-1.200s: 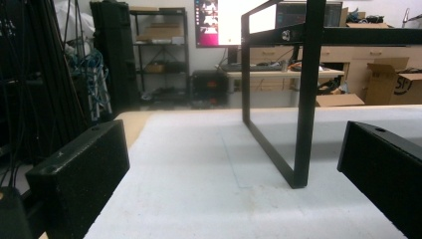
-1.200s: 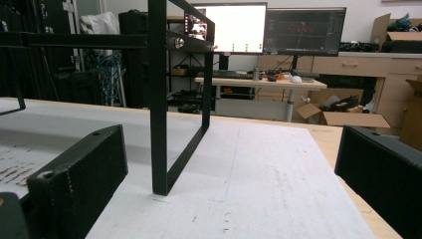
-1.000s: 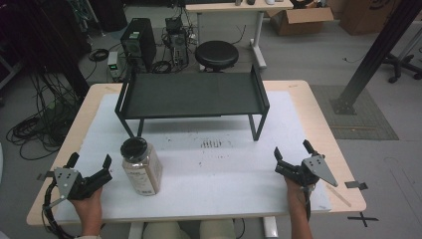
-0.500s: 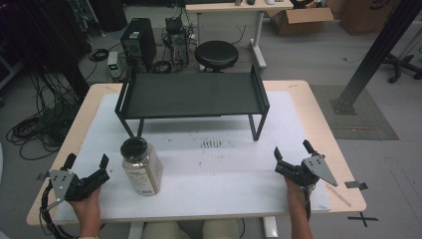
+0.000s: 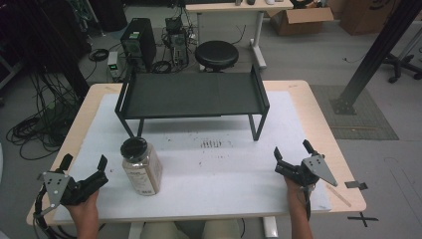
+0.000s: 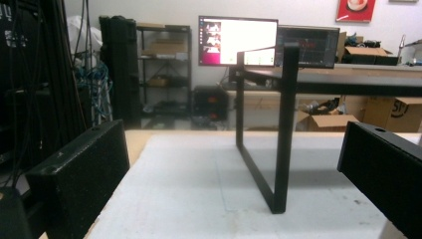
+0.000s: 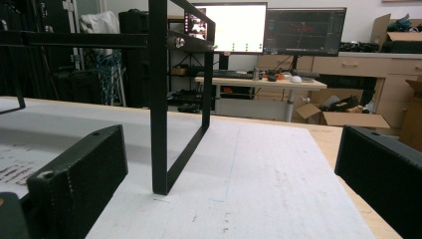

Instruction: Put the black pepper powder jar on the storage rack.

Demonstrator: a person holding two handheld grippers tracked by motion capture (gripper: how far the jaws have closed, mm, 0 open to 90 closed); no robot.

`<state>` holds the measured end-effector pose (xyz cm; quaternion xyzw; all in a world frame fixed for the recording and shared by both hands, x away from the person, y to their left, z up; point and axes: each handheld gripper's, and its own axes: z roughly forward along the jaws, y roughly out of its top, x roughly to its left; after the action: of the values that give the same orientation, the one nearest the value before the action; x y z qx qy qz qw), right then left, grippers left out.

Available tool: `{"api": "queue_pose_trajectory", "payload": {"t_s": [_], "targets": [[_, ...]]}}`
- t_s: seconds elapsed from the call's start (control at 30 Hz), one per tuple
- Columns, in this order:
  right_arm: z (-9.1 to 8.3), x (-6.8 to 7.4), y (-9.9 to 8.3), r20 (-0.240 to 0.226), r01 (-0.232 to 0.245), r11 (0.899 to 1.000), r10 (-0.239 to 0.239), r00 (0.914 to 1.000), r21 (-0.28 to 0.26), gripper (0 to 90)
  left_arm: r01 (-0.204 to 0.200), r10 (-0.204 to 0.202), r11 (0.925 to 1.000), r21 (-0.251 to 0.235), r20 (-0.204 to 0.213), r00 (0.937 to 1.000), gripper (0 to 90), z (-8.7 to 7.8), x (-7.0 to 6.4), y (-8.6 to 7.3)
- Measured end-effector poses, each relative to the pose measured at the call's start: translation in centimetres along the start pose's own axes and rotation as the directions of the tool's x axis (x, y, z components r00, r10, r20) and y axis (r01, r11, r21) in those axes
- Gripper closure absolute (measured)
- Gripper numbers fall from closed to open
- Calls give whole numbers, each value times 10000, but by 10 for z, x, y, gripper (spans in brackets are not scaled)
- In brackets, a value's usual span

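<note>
A clear jar (image 5: 142,167) with a black lid and pale contents stands upright on the white mat (image 5: 219,164), front left. My left gripper (image 5: 83,163) rests near the table's front left corner, left of the jar, open and holding nothing. At the front right my right gripper (image 5: 291,151) is open and holds nothing as well. A black metal shelf rack (image 5: 191,94) stands across the back of the mat. Its legs rise ahead of both grippers: the rack leg (image 6: 278,134) in the left gripper view, the rack leg (image 7: 160,99) in the right gripper view.
The wooden table's edge (image 5: 343,164) borders the mat on the right. Behind the table are a black stool (image 5: 216,55), a computer tower (image 5: 138,42) and cables on the floor. Monitors (image 7: 263,29) and a desk stand in the far background.
My left gripper has shifted slightly toward the table's left edge. The jar, the rack and the right gripper stay as they were.
</note>
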<state>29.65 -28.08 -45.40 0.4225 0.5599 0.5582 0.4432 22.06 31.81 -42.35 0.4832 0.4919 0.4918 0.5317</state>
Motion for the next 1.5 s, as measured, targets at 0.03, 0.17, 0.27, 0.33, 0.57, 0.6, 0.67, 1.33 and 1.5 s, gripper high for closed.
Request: {"api": "queue_pose_trajectory", "payload": {"t_s": [0.03, 0.17, 0.27, 0.33, 0.57, 0.6, 0.67, 1.33, 1.5], "targets": [[0, 0, 0, 2, -2, 10000, 2, 10000, 5, 0, 73, -73, 10000, -67, -19, 10000, 3, -4, -2, 4], [0, 0, 0, 9, 1, 10000, -1, 10000, 3, 0, 17, -16, 9999, -171, 32, 10000, 2, -9, -8, 12], [0, 0, 0, 5, -3, 10000, 3, 10000, 13, 0, 23, -21, 9998, -209, 85, 10000, 2, -12, -11, 16], [0, 0, 0, 2, 0, 10000, 0, 10000, 12, 0, 57, -54, 9996, -268, 128, 9999, 2, -15, -14, 19], [0, 0, 0, 1, -13, 10000, 13, 10000, 13, 0, 136, -128, 9993, -346, 221, 9997, 2, -22, -23, 27], [0, 0, 0, 0, -14, 10000, 14, 10000, 13, 0, 131, -123, 9994, -327, 249, 9996, 2, -23, -24, 27], [0, 0, 0, -1, -9, 10000, 9, 10000, 23, 0, 133, -124, 9995, -303, 294, 9995, 2, -24, -27, 29], [0, 0, 0, 7, 9, 10000, -9, 10000, 10, 0, 327, -317, 9991, -281, 353, 9989, 3, -46, -57, 33], [0, 0, 0, 7, 12, 10000, -12, 10000, 7, 0, 314, -305, 9993, -218, 407, 9987, 2, -49, -67, 30]]}}
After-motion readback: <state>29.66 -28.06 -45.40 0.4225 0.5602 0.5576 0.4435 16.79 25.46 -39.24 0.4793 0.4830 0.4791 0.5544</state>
